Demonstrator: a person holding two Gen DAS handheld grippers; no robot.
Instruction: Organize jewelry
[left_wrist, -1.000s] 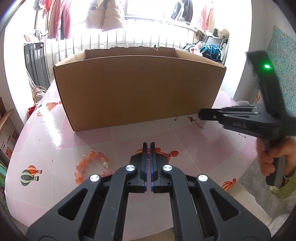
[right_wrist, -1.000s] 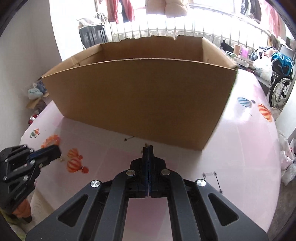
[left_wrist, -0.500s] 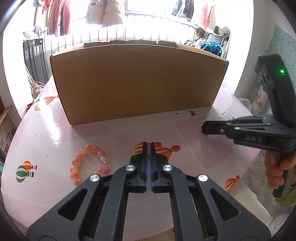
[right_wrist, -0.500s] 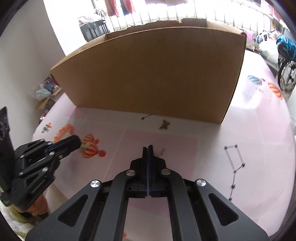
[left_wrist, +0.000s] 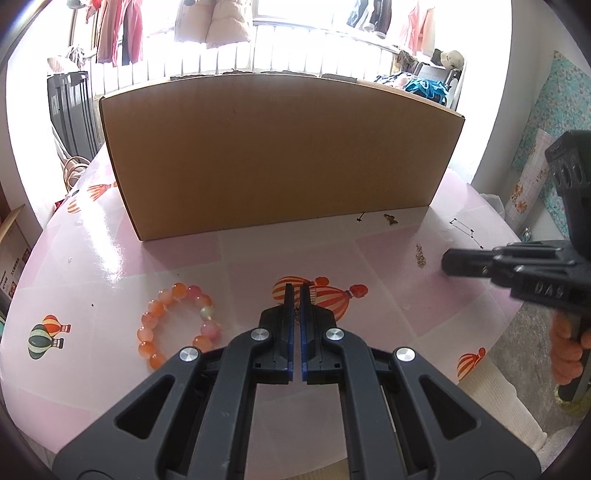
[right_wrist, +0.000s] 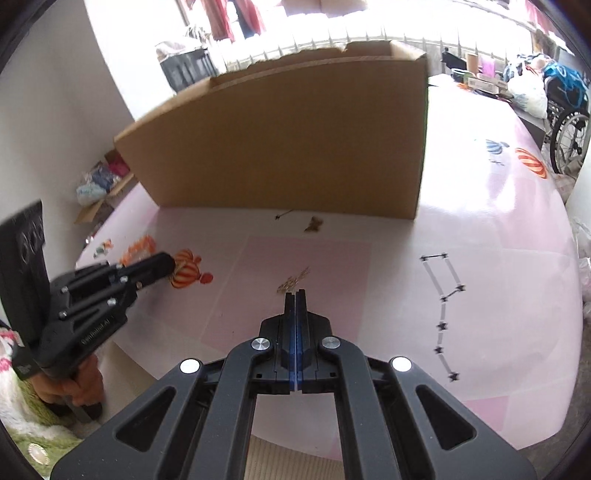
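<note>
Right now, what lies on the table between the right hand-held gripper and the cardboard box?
In the right wrist view, a small gold chain lies just ahead of the right hand-held gripper; farther on, a butterfly-shaped piece and a tiny dark pin lie near the cardboard box.

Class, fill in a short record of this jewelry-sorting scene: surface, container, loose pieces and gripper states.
surface: pink table with balloon prints
container: cardboard box, upright at the back
loose pieces: bead bracelet; gold chain; butterfly charm; black star chain
left gripper: shut, empty
right gripper: shut, tips by the gold chain
</note>
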